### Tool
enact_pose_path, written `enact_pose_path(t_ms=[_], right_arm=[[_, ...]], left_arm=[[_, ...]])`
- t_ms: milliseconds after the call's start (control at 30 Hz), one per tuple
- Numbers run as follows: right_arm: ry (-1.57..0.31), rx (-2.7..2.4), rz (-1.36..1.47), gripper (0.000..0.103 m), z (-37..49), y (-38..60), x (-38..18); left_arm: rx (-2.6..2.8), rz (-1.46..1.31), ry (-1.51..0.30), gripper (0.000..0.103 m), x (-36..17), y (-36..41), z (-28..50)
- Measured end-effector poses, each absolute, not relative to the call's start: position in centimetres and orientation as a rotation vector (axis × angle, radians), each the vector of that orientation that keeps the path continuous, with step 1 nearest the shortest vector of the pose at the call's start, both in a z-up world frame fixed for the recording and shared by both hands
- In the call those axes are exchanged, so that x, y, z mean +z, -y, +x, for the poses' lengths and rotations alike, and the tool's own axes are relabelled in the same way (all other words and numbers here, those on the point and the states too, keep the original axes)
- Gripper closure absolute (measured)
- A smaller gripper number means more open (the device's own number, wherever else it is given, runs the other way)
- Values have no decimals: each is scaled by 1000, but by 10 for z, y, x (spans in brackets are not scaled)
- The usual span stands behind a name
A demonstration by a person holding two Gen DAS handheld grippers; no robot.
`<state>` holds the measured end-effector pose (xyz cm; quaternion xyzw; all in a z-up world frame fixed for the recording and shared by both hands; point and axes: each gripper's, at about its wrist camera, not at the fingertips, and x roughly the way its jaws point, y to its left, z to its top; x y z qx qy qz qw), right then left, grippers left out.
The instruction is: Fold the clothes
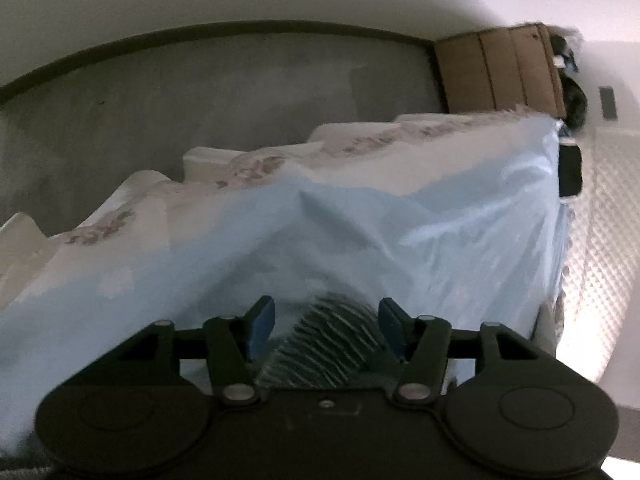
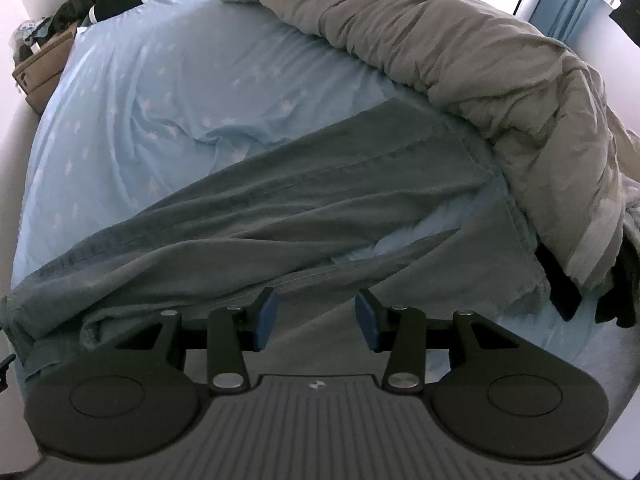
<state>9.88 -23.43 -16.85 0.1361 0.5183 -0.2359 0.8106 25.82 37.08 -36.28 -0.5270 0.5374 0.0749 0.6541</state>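
Your right gripper (image 2: 316, 316) and left gripper (image 1: 326, 328) gape apart over the grey trousers (image 2: 280, 192), seemingly clear of them, on the bed (image 2: 120, 92).

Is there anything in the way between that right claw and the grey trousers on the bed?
Nothing visible. The right claw is open just above the near end of the grey trousers, which lie spread on the blue sheet. The bunched grey duvet sits at the far end, touching the trouser hems, not between claw and cloth.
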Motion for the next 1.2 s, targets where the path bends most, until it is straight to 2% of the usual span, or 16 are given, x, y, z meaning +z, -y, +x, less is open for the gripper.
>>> enact_pose_path(t_ms=[233,500,633,800,867,967,1200], right_arm=[[-1139,-500,295,57,106,223,-173],[-1166,-469,273,57,122,207,-176],[-1182,-450,250,57,130,201,-178],[-1184,-432,240,57,139,199,-177],[-1186,-427,239,57,141,198,-178],[-1192,-424,244,57,141,198,-180],[-1200,-427,245,57,132,200,-181]], left_arm=[[3,-1318,-1271,44,-381,-375,277],[-336,-1466,-1339,44,-388,-378,295],[-475,-1467,-1380,48,-385,-367,302],[-559,-1401,-1388,57,-382,-354,305],[-500,-1371,-1383,76,-381,-351,307],[-381,-1347,-1333,86,-380,-349,310],[-220,-1315,-1147,91,-344,-361,323]])
